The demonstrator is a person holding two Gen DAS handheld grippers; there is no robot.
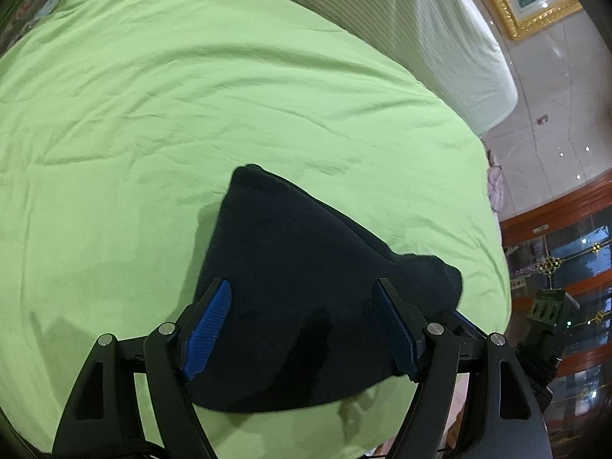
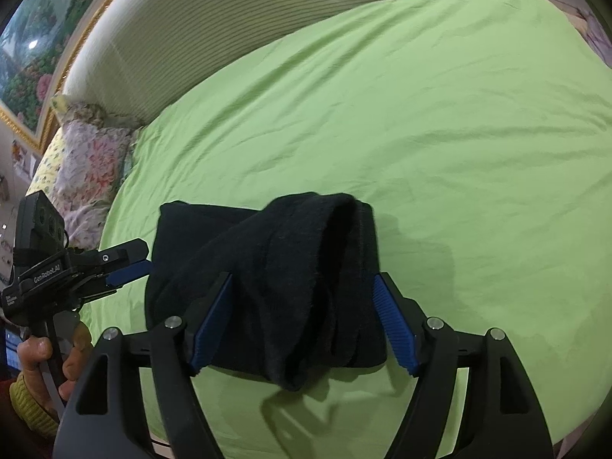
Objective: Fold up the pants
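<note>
Black pants (image 2: 267,287) lie bunched in small folded pile on green bed sheet (image 2: 440,134), near front edge of bed. Top layer lumpy, one flap hangs over front, so fold looks almost done, not neat yet. Left tool (image 1: 302,329) wide, nothing pinched, pads over pile. Right tool (image 2: 302,325) wide too, pile between pads, no squeeze. Both seem let go so pants rest flat. Flowery pillow (image 2: 88,160) off to side.
</note>
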